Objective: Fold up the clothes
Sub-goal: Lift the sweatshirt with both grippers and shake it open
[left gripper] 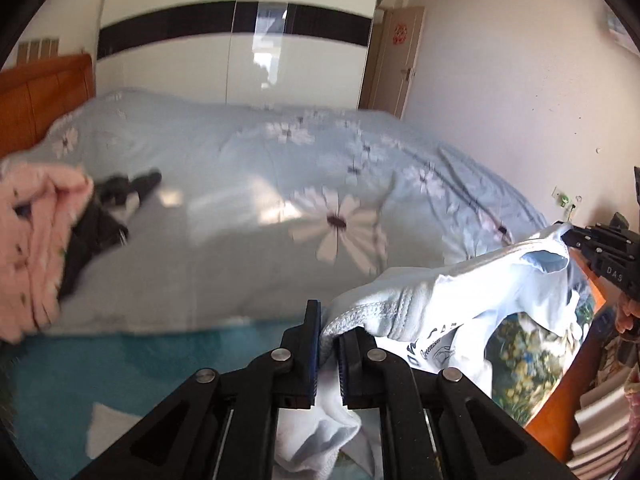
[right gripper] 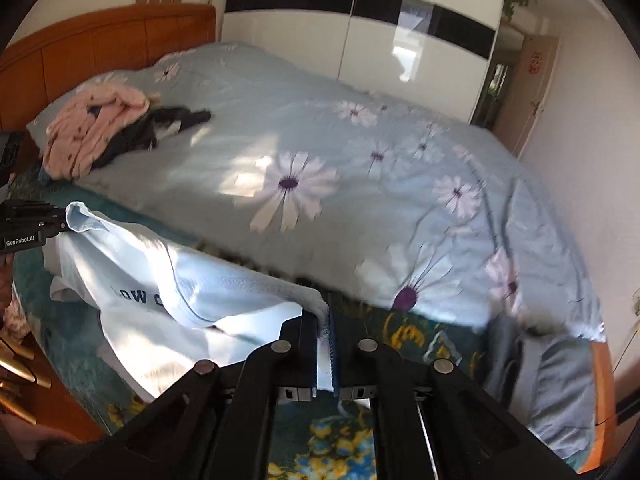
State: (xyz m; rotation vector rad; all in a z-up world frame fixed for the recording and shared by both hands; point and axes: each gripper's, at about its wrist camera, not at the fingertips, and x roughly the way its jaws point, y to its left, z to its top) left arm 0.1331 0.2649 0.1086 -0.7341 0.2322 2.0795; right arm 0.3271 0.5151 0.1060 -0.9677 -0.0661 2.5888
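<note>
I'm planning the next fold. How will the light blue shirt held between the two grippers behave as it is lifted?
Likely floppy: the light blue shirt sags between the left gripper and right gripper. Probably light, since pinched edges carry it. Its loose lower part bunches, so it may swing or crease.

shirt print (right gripper: 138, 295): folds hide most letters
duvet (left gripper: 240, 184): motion-blurred
pink garment (left gripper: 28, 248): cut off at the picture's left edge

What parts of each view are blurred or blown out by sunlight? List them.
Left wrist view: the quilt and pink garment are motion-smeared, the pale blue shirt is overexposed in sun, and the wardrobe shows glare. Right wrist view: milder smear on the quilt, a sunlit shirt, dark fisheye corners.
</note>
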